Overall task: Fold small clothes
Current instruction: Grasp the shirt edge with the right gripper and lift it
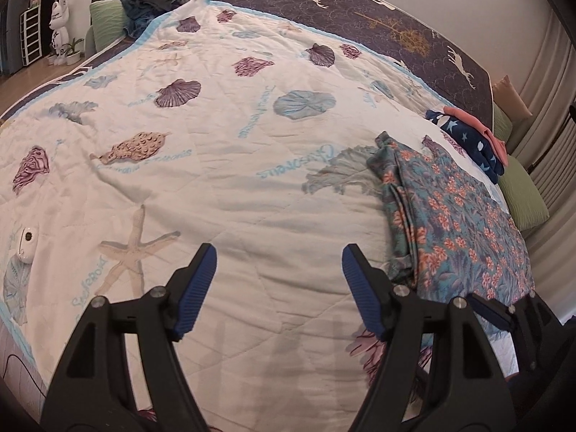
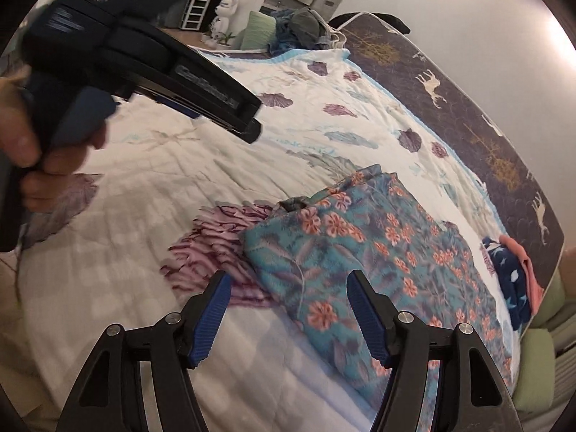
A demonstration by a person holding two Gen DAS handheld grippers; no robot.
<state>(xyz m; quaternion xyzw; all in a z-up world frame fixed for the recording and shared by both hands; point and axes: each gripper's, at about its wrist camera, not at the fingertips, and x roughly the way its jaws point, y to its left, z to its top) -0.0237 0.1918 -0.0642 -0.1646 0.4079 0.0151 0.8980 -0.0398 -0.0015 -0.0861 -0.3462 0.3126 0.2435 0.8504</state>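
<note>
**Floral garment flat on the bed, both grippers empty**

The floral garment (image 2: 374, 252) lies folded on the right part of the quilt (image 1: 223, 165). In the right wrist view its long axis runs from the near left to the far right, toward the pillows, with the narrower end nearest the right gripper (image 2: 288, 316).

Jaws of the right gripper stand apart above the garment's near edge, gripping nothing. Jaws of the left gripper (image 1: 279, 288) are likewise spread over bare quilt, empty.

A navy starred garment (image 1: 468, 140) under a pink one (image 1: 475, 126) lies beyond. The seashell-printed quilt covers a dark mattress (image 1: 396, 21). Green pillows (image 1: 522, 190) line the right side; a white figurine (image 1: 59, 25) stands on the floor.
</note>
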